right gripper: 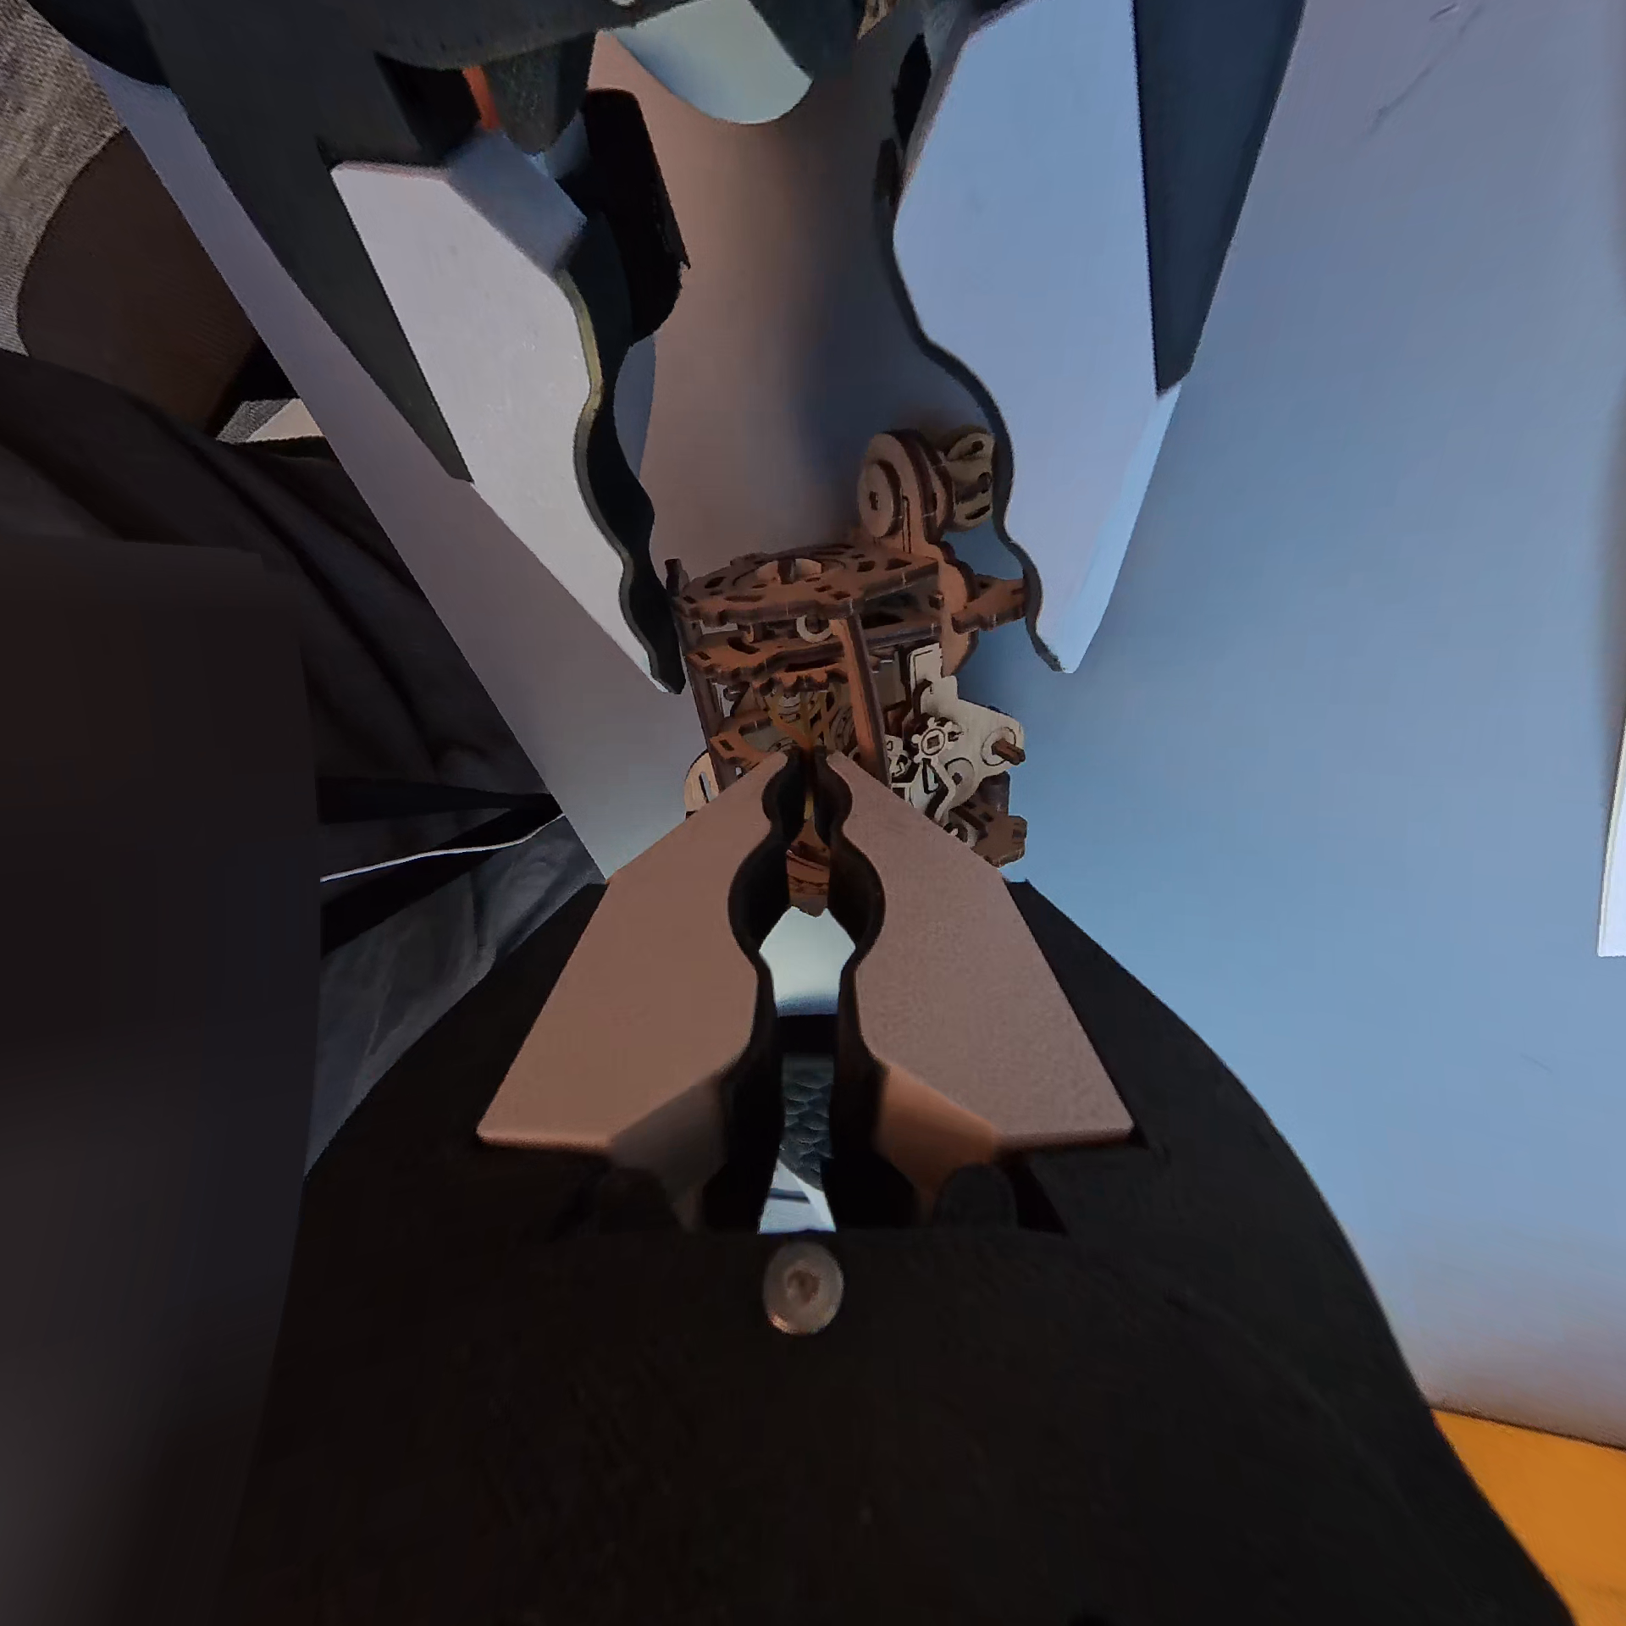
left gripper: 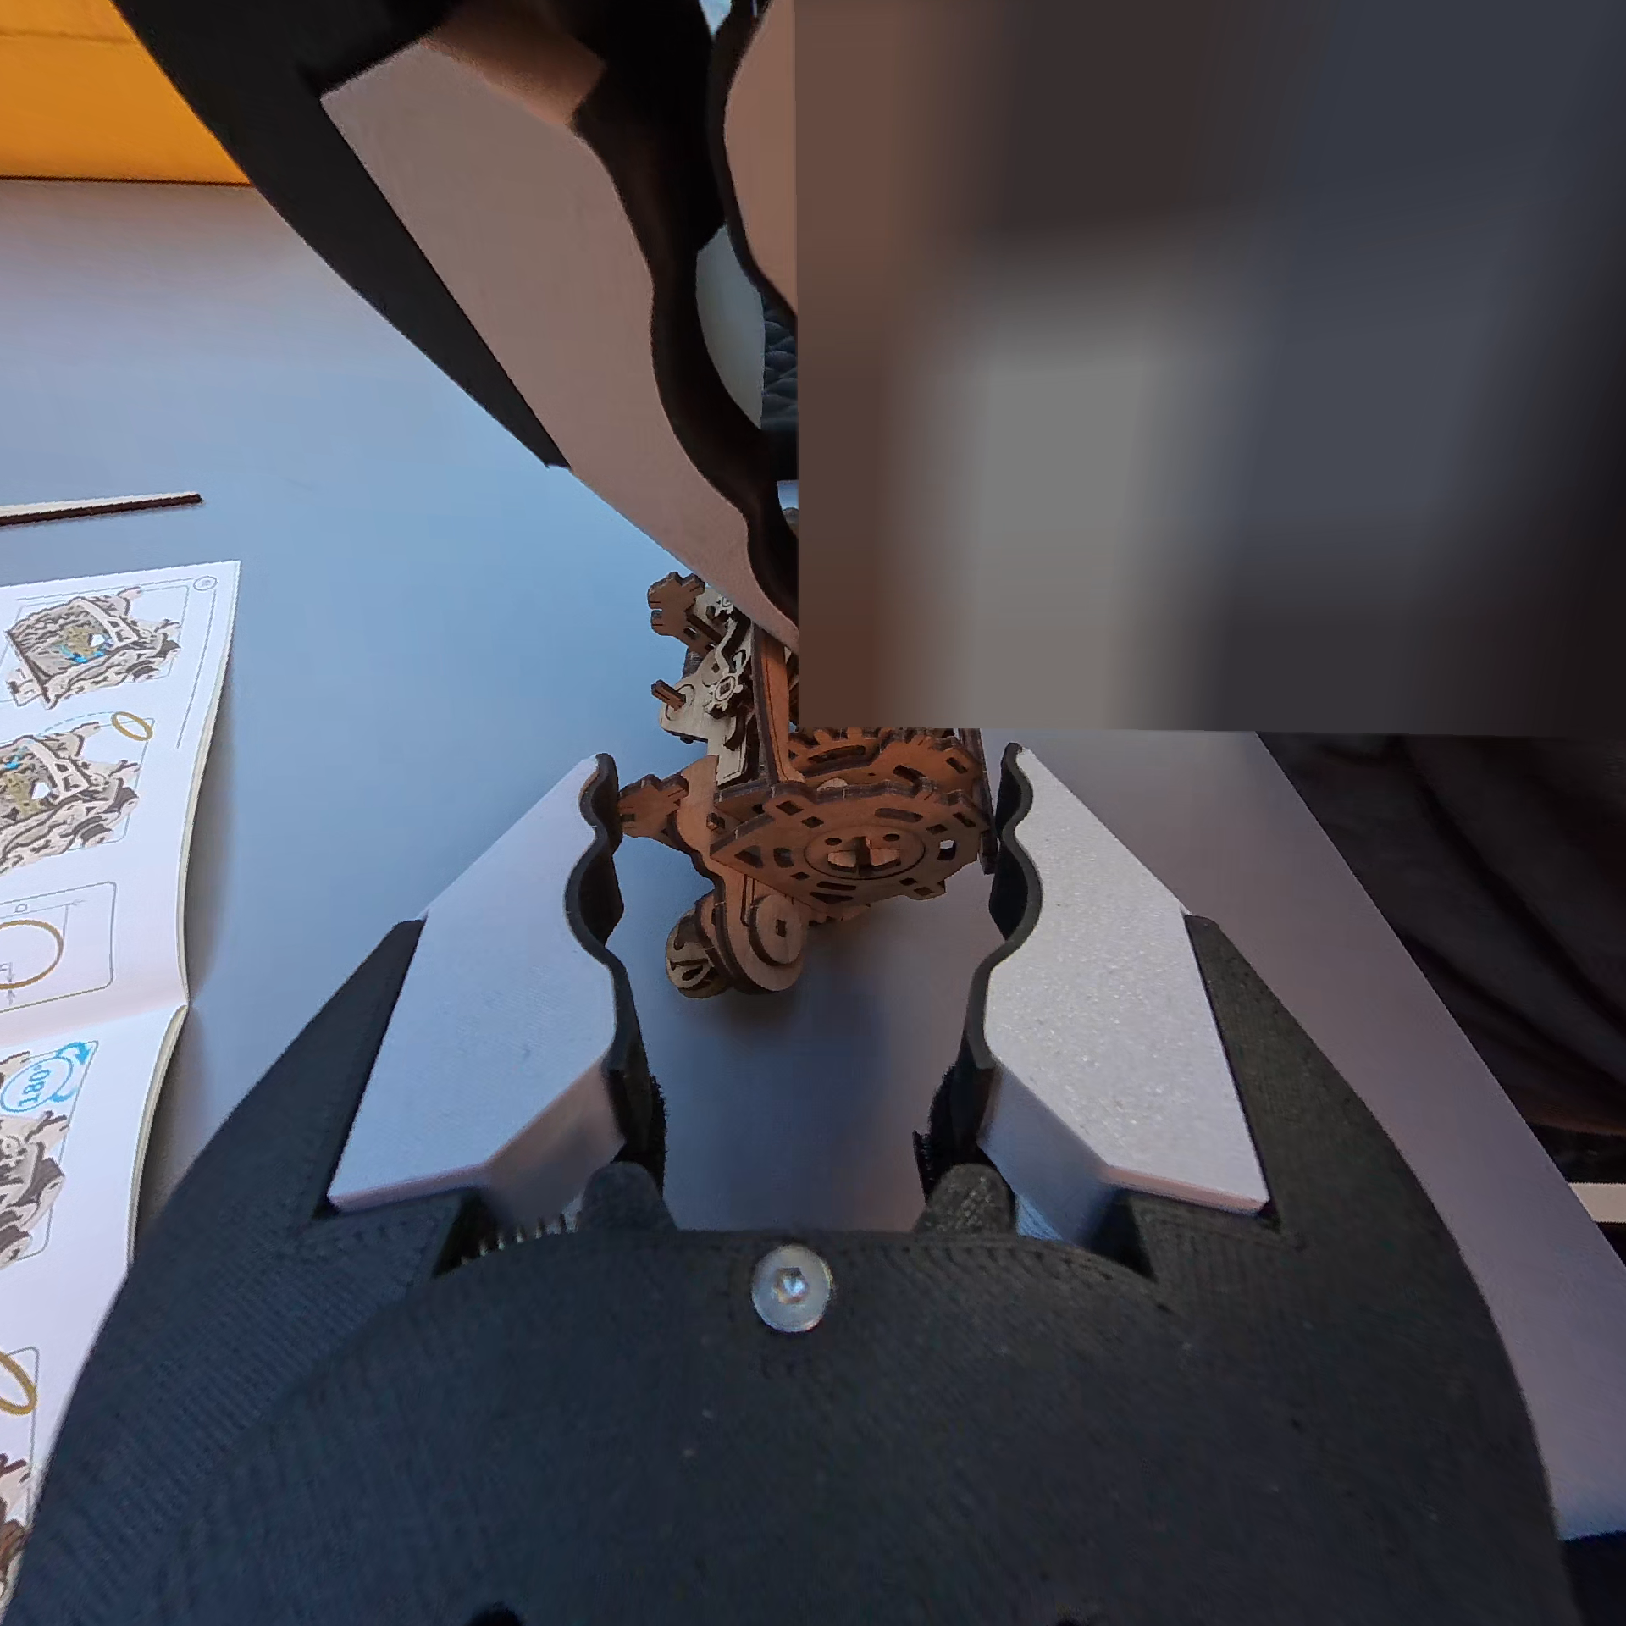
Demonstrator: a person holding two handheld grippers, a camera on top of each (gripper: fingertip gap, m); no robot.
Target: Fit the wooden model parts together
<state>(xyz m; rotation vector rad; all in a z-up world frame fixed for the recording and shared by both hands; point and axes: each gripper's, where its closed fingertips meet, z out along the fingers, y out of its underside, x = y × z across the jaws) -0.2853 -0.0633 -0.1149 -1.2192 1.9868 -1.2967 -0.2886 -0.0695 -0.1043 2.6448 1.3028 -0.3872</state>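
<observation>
The wooden model (left gripper: 836, 836) is a small laser-cut gear assembly standing on the grey table (left gripper: 352, 396). My left gripper (left gripper: 805, 827) is open, its fingertips on either side of the model's near end without closing on it. My right gripper (right gripper: 805, 765) comes down on the model (right gripper: 818, 633) from above and is shut on a small brown wooden piece (right gripper: 805, 867) at the model's top. In the left wrist view the right gripper's fingers (left gripper: 563, 352) reach in from the upper left. In the right wrist view the left gripper's open fingers (right gripper: 1047, 493) flank the model.
An open instruction booklet (left gripper: 97, 880) lies at the left, with a thin wooden sheet (left gripper: 97, 510) beyond it. An orange surface (left gripper: 88, 88) borders the table's far side. A person's dark clothing (left gripper: 1496, 924) is past the table's right edge. A white paper edge (right gripper: 1615, 836) shows at the right. My left and right fingertips are right by each other.
</observation>
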